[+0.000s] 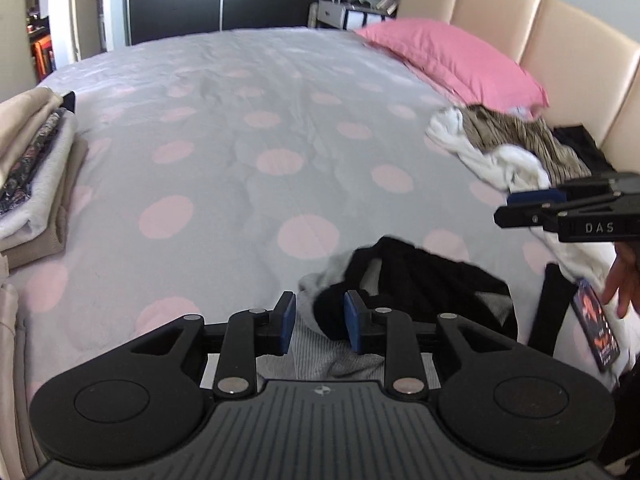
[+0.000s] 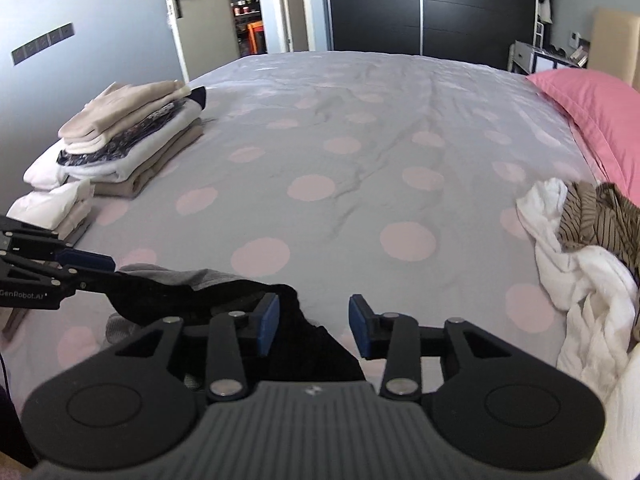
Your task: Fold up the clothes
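Below both cameras, a black and grey garment [image 1: 404, 280] lies crumpled on a grey duvet with pink dots [image 1: 248, 128]; the left gripper [image 1: 320, 324] stands over its edge at 6 o'clock, jaws apart, pads not pressing the cloth; the right gripper [image 2: 314, 326] has jaws wider apart above the black fabric; folded clothes [image 2: 128, 140] are stacked at 10 o'clock; unfolded white and striped laundry [image 2: 580, 248] lies at 3 o'clock beside a pink pillow [image 1: 452, 60].

Soft cloth on a padded bed

We see a matt, creased bedspread [image 1: 248, 128], smooth pink pillow [image 1: 452, 60], glossy padded headboard [image 1: 560, 36], and matt black plastic gripper [image 1: 320, 322].
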`<state>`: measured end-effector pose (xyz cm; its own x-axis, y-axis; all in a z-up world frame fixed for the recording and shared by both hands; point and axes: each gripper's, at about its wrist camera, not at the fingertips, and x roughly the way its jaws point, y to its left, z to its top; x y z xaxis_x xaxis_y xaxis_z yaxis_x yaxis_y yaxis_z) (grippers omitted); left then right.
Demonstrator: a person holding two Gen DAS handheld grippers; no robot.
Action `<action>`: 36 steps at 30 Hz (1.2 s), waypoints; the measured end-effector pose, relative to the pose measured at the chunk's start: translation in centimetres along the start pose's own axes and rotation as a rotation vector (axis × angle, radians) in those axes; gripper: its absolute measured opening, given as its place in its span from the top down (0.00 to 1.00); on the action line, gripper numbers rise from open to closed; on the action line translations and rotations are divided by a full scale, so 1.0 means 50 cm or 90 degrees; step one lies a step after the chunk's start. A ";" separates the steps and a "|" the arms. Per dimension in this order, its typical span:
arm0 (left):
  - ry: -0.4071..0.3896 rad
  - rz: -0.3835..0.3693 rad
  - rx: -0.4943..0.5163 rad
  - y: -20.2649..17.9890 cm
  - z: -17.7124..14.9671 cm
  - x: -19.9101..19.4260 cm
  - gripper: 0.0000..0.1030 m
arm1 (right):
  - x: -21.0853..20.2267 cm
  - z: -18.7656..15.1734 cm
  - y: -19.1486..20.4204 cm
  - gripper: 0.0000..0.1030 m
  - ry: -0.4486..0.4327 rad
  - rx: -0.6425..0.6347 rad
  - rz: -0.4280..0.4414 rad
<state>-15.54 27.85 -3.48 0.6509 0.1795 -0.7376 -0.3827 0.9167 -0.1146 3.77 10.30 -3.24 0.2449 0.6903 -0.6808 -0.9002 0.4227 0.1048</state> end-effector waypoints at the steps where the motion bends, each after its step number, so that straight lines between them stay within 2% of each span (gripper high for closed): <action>1: -0.010 0.007 -0.003 0.001 -0.001 -0.002 0.67 | 0.004 0.000 -0.004 0.58 0.002 0.006 -0.008; 4: -0.041 0.003 -0.018 0.004 -0.006 -0.010 0.59 | 0.019 -0.002 -0.013 0.55 0.022 0.017 -0.035; 6: -0.020 -0.019 -0.028 0.000 -0.005 -0.004 0.54 | 0.027 -0.007 -0.018 0.55 0.041 0.024 -0.045; 8: 0.001 -0.036 -0.024 -0.010 -0.007 0.005 0.54 | 0.034 -0.014 -0.023 0.57 0.066 0.040 -0.038; 11: 0.031 -0.038 -0.007 -0.029 -0.015 0.021 0.55 | 0.039 -0.027 -0.020 0.57 0.093 0.061 0.002; 16: 0.082 -0.040 -0.020 -0.042 -0.036 0.046 0.62 | 0.050 -0.061 0.026 0.57 0.148 0.046 0.048; 19: 0.090 -0.052 -0.022 -0.048 -0.041 0.046 0.62 | 0.064 -0.085 0.057 0.58 0.184 0.020 0.059; 20: 0.090 -0.057 -0.022 -0.051 -0.040 0.044 0.62 | 0.068 -0.093 0.067 0.63 0.193 0.009 0.061; 22: 0.091 -0.064 -0.021 -0.056 -0.039 0.042 0.62 | 0.075 -0.105 0.082 0.85 0.200 -0.009 0.057; 24: 0.095 -0.067 -0.024 -0.059 -0.038 0.041 0.62 | 0.076 -0.110 0.084 0.97 0.202 0.001 0.054; 27: 0.112 -0.078 -0.038 -0.059 -0.036 0.040 0.62 | 0.061 -0.107 0.092 0.98 0.192 0.013 0.080; 29: 0.119 -0.091 -0.049 -0.059 -0.036 0.040 0.62 | 0.044 -0.105 0.114 0.98 0.181 0.005 0.120; 36: 0.175 -0.137 -0.045 -0.080 -0.044 0.049 0.57 | -0.006 -0.141 0.243 0.98 0.172 -0.100 0.229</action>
<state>-13.85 23.82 -6.30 0.5248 -0.1273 -0.8417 -0.3066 0.8941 -0.3264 -9.77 11.07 -6.87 -0.1754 0.5908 -0.7875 -0.9593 0.0771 0.2716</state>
